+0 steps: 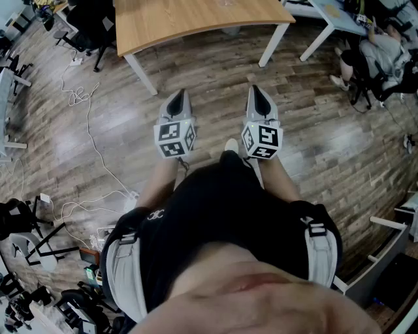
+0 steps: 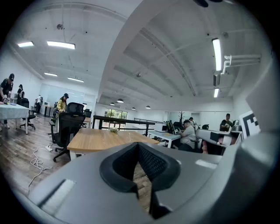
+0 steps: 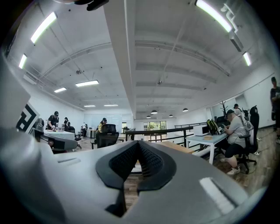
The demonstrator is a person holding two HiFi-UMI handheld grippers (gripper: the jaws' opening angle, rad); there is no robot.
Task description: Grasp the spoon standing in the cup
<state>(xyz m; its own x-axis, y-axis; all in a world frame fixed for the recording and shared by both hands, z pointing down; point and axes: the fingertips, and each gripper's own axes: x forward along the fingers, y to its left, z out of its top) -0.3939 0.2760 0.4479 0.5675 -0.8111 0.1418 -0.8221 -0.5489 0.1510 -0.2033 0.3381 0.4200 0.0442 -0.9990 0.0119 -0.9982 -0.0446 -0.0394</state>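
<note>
I cannot make out a cup or a spoon for certain in any view. Something small and pale [image 2: 130,136] stands on the wooden table [image 1: 196,19], too small to identify. In the head view both grippers are held side by side in front of the person's body, over the wood floor and short of the table. My left gripper [image 1: 176,99] has its jaws together with nothing between them, and its own view shows the tips [image 2: 138,144] meeting. My right gripper [image 1: 258,92] is likewise shut and empty [image 3: 139,142].
A black office chair [image 1: 85,26] stands left of the table. White cables [image 1: 81,98] trail over the floor at the left. A white desk [image 1: 333,16] and a seated person [image 1: 382,55] are at the far right. Tripods and gear [image 1: 32,254] crowd the lower left.
</note>
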